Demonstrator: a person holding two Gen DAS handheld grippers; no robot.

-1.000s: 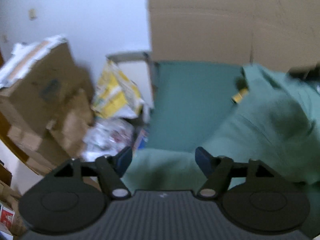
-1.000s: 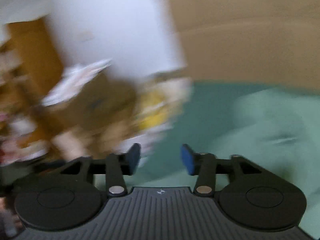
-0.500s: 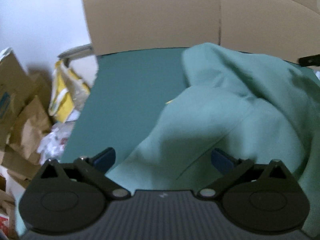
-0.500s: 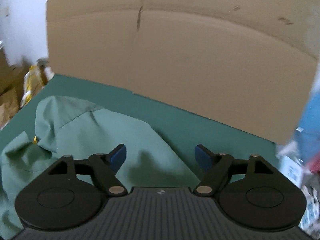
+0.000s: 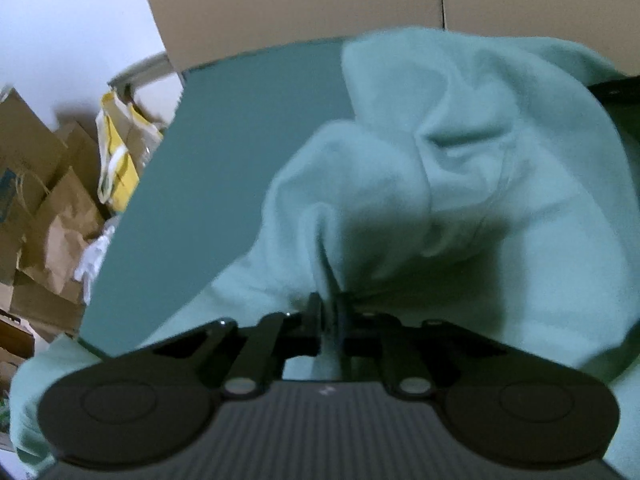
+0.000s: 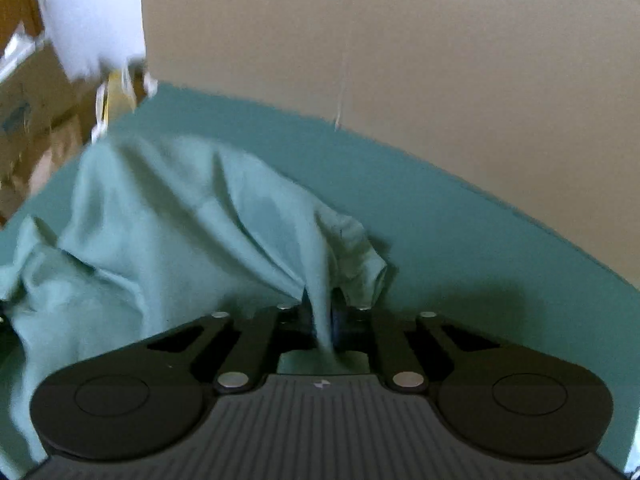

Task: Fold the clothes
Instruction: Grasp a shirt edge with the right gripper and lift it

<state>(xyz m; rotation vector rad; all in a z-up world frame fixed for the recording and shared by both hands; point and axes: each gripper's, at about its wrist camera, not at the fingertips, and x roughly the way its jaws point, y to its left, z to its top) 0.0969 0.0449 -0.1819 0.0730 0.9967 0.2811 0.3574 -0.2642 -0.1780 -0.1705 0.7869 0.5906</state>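
Garment (image 5: 460, 168): pale green and bunched, it lies crumpled on the teal table (image 5: 240, 152), with paper bags (image 5: 60, 216) and a yellow bag (image 5: 116, 160) off the table's left edge and a cardboard sheet (image 5: 320, 0) standing behind. Your left tool (image 5: 330, 316) has its fingers pressed together on a pinch of cloth at the near edge of the heap, and a ridge of fabric rises away from the bite. Further right, your right tool (image 6: 324, 320) is likewise clamped on a gathered fold of the garment (image 6: 180, 208), with the rest trailing off to the left across the table (image 6: 460, 220) in front of the cardboard sheet (image 6: 400, 60). Both views are soft with blur, so you probably hold hem or shoulder corners, but you cannot be sure which. To do this step well, lift both tools together and draw them apart evenly until the cloth hangs flat between them. Keep both grips firm, since thin fabric slips easily, and let the bulk shake loose before you lay it down square on the table.
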